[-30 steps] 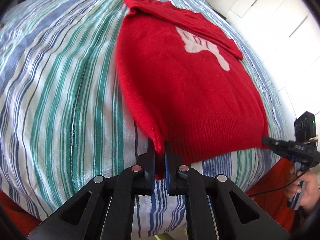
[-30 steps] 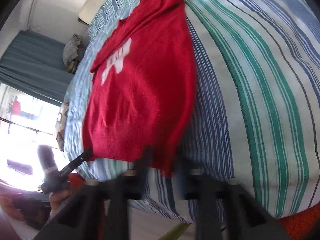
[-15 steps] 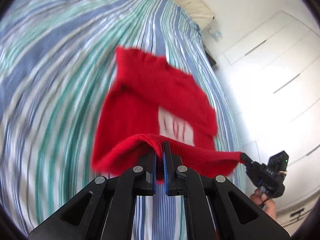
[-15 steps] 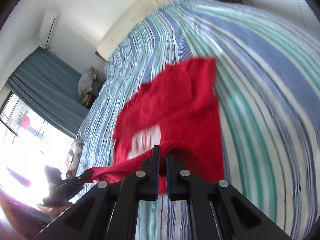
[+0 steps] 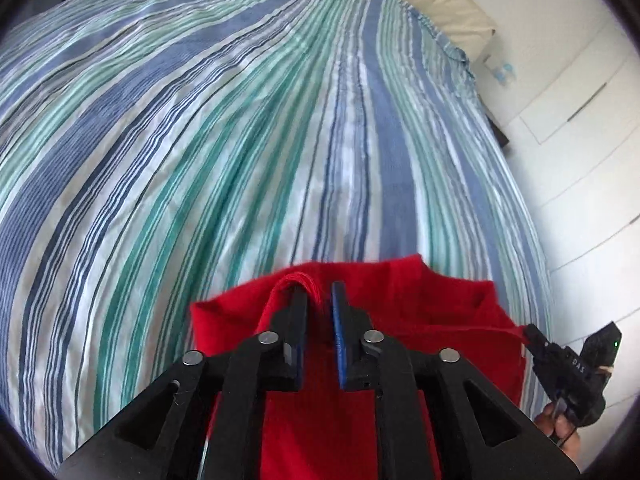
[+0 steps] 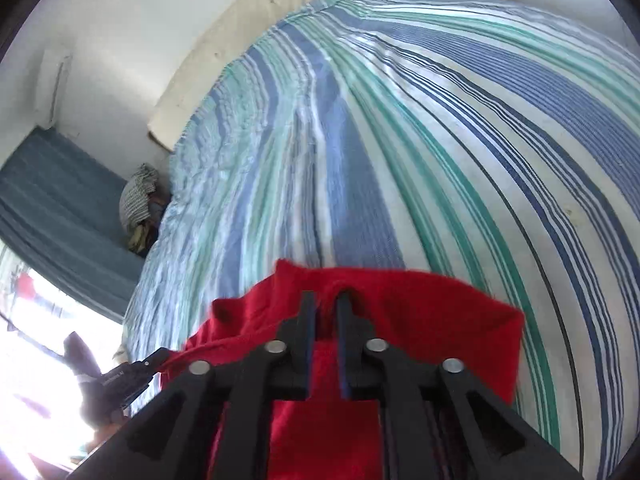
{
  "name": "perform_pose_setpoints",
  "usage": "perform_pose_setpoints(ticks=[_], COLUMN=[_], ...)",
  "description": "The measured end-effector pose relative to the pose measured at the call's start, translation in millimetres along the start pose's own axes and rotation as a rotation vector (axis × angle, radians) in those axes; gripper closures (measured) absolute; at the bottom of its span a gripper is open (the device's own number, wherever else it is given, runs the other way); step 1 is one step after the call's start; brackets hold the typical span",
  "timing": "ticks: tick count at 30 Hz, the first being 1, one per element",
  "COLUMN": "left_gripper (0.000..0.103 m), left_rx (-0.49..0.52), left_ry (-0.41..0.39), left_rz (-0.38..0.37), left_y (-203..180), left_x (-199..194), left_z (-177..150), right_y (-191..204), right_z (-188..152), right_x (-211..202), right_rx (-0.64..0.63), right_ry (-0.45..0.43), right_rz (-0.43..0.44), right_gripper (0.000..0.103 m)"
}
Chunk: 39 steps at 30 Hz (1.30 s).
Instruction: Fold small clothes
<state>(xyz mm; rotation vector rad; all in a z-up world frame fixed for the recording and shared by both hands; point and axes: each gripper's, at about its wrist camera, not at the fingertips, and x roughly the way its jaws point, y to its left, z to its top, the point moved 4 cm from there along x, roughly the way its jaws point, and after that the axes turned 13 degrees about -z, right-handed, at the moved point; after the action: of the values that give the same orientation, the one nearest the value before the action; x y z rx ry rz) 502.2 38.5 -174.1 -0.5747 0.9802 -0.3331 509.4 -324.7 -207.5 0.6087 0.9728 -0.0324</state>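
Left wrist view: a striped bedspread [image 5: 240, 140] in blue, teal and white is seen filling most of the frame, with a cream pillow [image 5: 440, 4] at its far end and white cabinet doors [image 5: 580, 128] along the right. The red sweater [image 5: 420, 308] is found low in the frame on the near part of the bedspread, folded over on itself. The left gripper [image 5: 319, 308] is held over it; its jaws have just been opening, and a narrow gap is seen between the blue-lined pads. A loop of the sweater's red hem is draped over the left finger [image 5: 294, 320], and red cloth shows in the gap, but the pads are not pressed on it. At the right edge the right gripper [image 5: 530, 334] is seen at the sweater's other corner, with a hand [image 5: 558, 426] below it; whether cloth is pinched there cannot be told.

Right wrist view: the same bedspread [image 6: 440, 140] is shown, with a blue curtain [image 6: 60, 208] and a bright window [image 6: 36, 360] at the left. The red sweater [image 6: 440, 320] lies beneath the right gripper [image 6: 324, 312], whose jaws have likewise just been opening; they stand slightly apart with cloth behind them, unclamped. The left gripper [image 6: 154, 358] is glimpsed at the sweater's left edge.
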Motion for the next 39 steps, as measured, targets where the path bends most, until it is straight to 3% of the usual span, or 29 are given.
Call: perform_pose_setpoints(ticks=[1, 2, 4, 8, 10, 12, 14, 15, 16, 18, 19, 20, 22, 26, 31, 39], left_gripper=[0.065, 0.046, 0.031, 0.031, 0.027, 0.022, 0.022, 0.022, 0.022, 0.022, 0.021, 0.018, 0.012, 0.012, 0.012, 0.012], left_rx=[-0.026, -0.040, -0.052, -0.021, 0.047, 0.126, 0.188, 0.201, 0.210, 0.214, 0.219, 0.231, 0.255, 0.281, 0.315, 0.335], left_ry=[-0.009, -0.029, -0.083, -0.093, -0.074, -0.026, 0.040, 0.055, 0.058, 0.047, 0.045, 0.040, 0.026, 0.027, 0.026, 0.000], left_rz=[0.014, 0.026, 0.039, 0.015, -0.006, 0.024, 0.097, 0.134, 0.161, 0.165, 0.166, 0.168, 0.179, 0.195, 0.236, 0.277], left_y=[8, 14, 25, 29, 22, 17, 22, 27, 33, 38, 38, 36, 28, 15, 4, 2], left_x=[1, 0, -13, -39, -51, -54, -57, -62, -71, -94, -104, -115, -131, -137, -136, -147], left_z=[5, 11, 18, 8, -17, -48, -81, -94, -110, -138, -151, -167, -197, -233, -248, -254], right_y=[-3, -4, -5, 16, 35, 44, 31, 12, -10, -33, -38, -38, -37, -42, -50, -48], right_z=[1, 3, 5, -11, -37, -68, -100, -112, -118, -118, -120, -124, -143, -189, -232, -253], right_x=[3, 3, -7, -39, -52, -53, -45, -39, -38, -59, -78, -92, -123, -138, -137, -129], right_rx=[0.007, 0.012, 0.000, -0.182, -0.320, -0.426, -0.522, -0.552, -0.532, -0.444, -0.415, -0.412, -0.420, -0.434, -0.438, -0.473], right_ry=[-0.013, -0.024, -0.054, -0.096, -0.058, 0.017, 0.079, 0.096, 0.105, 0.072, 0.033, 0.001, -0.055, -0.055, -0.032, -0.106], right_rz=[-0.021, -0.025, -0.007, 0.012, 0.072, 0.117, 0.043, -0.063, -0.139, -0.141, -0.143, -0.159, -0.135, -0.157, -0.226, -0.292], right_gripper=[0.071, 0.068, 0.068, 0.068, 0.068, 0.067, 0.067, 0.068, 0.072, 0.076, 0.072, 0.052, 0.039, 0.039, 0.039, 0.032])
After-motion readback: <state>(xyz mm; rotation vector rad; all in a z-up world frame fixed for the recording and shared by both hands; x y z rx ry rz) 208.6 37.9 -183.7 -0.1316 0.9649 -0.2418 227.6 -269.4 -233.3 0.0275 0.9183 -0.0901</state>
